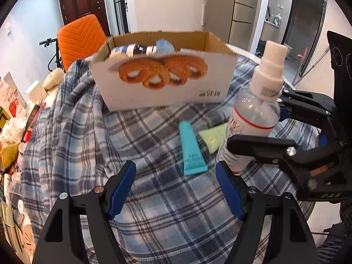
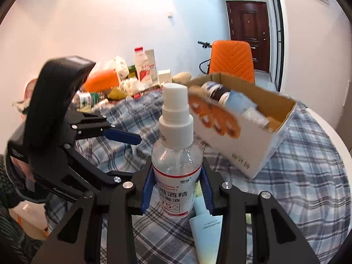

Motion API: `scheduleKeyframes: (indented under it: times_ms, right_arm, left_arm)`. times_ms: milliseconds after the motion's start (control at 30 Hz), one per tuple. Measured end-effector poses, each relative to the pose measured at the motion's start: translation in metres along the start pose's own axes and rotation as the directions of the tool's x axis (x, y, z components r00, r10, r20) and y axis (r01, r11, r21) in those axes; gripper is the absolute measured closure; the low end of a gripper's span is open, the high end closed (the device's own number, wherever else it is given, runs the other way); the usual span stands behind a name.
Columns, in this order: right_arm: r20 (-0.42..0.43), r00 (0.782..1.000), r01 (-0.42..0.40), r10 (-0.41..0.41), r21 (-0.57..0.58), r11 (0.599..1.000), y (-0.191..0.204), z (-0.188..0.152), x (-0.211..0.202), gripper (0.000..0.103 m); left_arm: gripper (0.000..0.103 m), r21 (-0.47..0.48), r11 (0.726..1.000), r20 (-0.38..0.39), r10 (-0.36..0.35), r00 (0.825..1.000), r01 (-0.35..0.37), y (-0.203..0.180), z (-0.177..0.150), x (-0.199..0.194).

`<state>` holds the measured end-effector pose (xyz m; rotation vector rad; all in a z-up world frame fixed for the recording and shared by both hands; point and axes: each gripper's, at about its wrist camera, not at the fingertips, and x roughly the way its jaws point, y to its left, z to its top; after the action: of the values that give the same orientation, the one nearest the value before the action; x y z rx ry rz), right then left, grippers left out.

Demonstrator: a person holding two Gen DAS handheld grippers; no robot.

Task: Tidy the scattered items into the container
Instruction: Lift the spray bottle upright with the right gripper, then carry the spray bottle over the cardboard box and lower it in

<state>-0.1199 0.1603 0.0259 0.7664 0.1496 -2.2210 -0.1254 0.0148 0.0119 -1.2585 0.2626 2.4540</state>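
Note:
A cardboard box (image 1: 162, 81) printed with pastries stands on the plaid cloth and holds several bottles and packets; it also shows in the right wrist view (image 2: 239, 140). My right gripper (image 2: 177, 189) is shut on a clear spray bottle (image 2: 176, 158) with a white cap and holds it upright; the bottle also shows in the left wrist view (image 1: 255, 110). My left gripper (image 1: 176, 189) is open and empty above the cloth, near a teal tube (image 1: 192, 151) and a light green packet (image 1: 213, 138). The tube (image 2: 206, 228) lies under the bottle in the right wrist view.
A blue plaid cloth (image 1: 88, 132) covers the round table. Clutter of cartons, bags and bottles (image 2: 132, 77) sits at the table's far side. An orange chair (image 1: 81, 37) stands behind the box.

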Motion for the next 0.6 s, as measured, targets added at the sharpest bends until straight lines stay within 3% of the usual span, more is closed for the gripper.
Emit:
scheduleKeyframes:
  times_ms: [167,300,467,600]
  right_arm:
    - [0.049,0.996,0.080,-0.079,-0.011,0.997,-0.011,0.022,-0.020,0.066]
    - [0.073,0.988,0.135,-0.136,0.010,0.991,-0.025,0.044,-0.026,0.066]
    - [0.114,0.972,0.201,-0.204,0.037,0.979,-0.048,0.073,-0.026,0.066]
    - [0.126,0.963,0.230,-0.236,0.062,0.971,-0.068,0.091,-0.016,0.066]
  left_arm:
    - [0.026,0.020,0.999,0.061,0.041,0.997,-0.042,-0.006,0.028,-0.015]
    - [0.016,0.030,0.997,0.130,0.062,0.990,-0.067,-0.009,0.057,-0.029]
    - [0.016,-0.014,0.996,0.191,0.091,0.977,-0.090,0.000,0.105,-0.033]
    - [0.016,-0.057,0.991,0.195,0.126,0.973,-0.117,0.013,0.136,-0.024]
